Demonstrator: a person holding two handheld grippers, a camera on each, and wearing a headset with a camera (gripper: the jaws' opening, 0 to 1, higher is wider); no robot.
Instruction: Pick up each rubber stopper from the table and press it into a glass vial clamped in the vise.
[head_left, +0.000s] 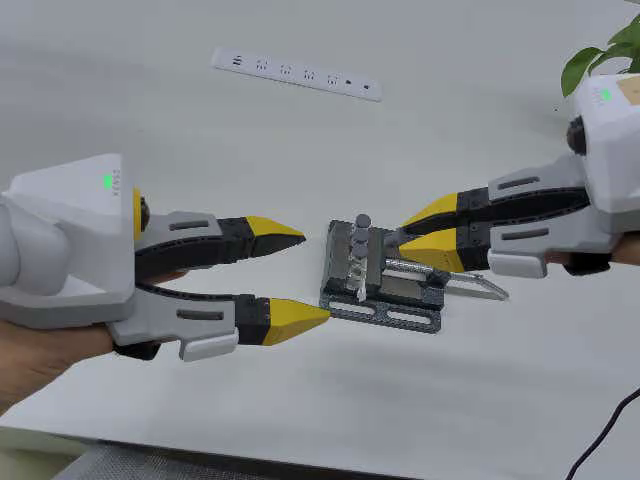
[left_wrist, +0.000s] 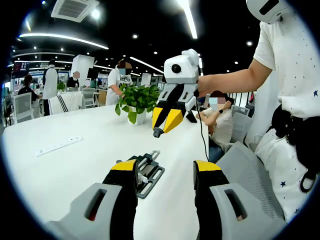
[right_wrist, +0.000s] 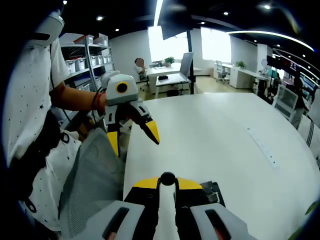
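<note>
A white power strip (head_left: 297, 74) lies flat at the far side of the bench (head_left: 200, 150). A potted plant (head_left: 603, 52) leans in at the far right corner, and a dark cable (head_left: 603, 436) trails off the near right edge. Nothing stands between the tools and the vise (head_left: 383, 290), which sits mid-bench with its handle pointing right. A row of vials (head_left: 357, 268) is clamped upright in it, and the far ones are capped with dark stoppers.

The left tool (head_left: 315, 274) is held level just left of the vise, its yellow-tipped jaws spread wide with nothing in them. The right tool (head_left: 402, 236) reaches in from the right just above the vise. Its jaws are nearly together, pinching a dark rubber stopper (right_wrist: 167, 178) at the tips.

Each housing shows a green lamp (head_left: 107, 182). The small lettering beside it is too fine to read.
</note>
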